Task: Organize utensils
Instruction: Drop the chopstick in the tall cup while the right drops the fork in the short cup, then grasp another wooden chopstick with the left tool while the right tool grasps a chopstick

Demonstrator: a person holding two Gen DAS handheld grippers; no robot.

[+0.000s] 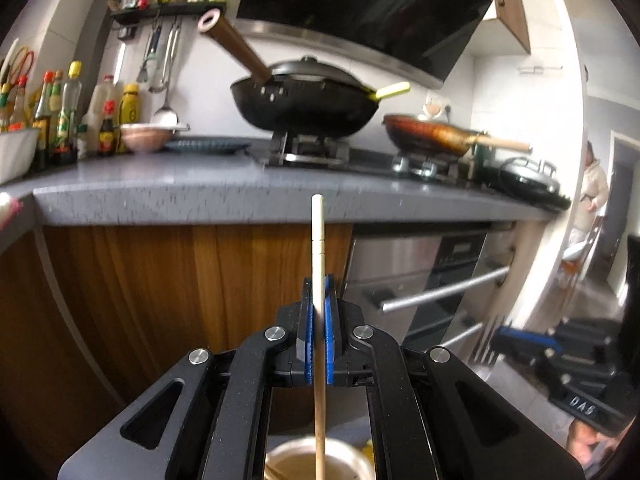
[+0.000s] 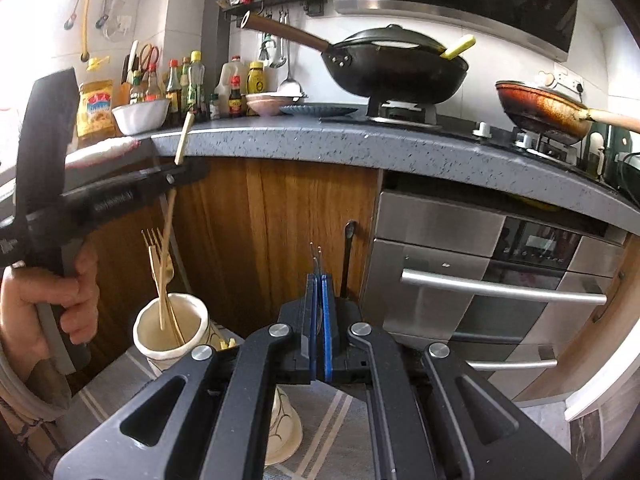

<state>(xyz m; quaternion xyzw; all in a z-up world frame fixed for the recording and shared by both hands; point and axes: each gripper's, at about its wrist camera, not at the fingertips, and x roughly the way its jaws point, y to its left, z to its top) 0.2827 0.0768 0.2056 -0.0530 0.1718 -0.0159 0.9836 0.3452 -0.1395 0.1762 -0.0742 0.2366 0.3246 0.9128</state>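
Note:
My left gripper (image 1: 319, 292) is shut on a pale wooden chopstick (image 1: 318, 248), held upright over a cream holder cup (image 1: 304, 460). In the right wrist view the left gripper (image 2: 176, 178) holds the chopstick (image 2: 170, 220) with its lower end inside the cup (image 2: 170, 330), which has gold forks (image 2: 154, 248) in it. My right gripper (image 2: 319, 288) is shut on a fork (image 2: 316, 256) whose tines point up. In the left wrist view the right gripper (image 1: 504, 336) shows at the right with the fork (image 1: 486, 340).
A second cream cup (image 2: 280, 428) lies under my right gripper on a striped cloth (image 2: 332, 440). A dark utensil handle (image 2: 348, 256) stands ahead. The grey countertop (image 2: 360, 140) with wok (image 2: 396, 64), pan and bottles is above; the steel oven (image 2: 480, 280) is at the right.

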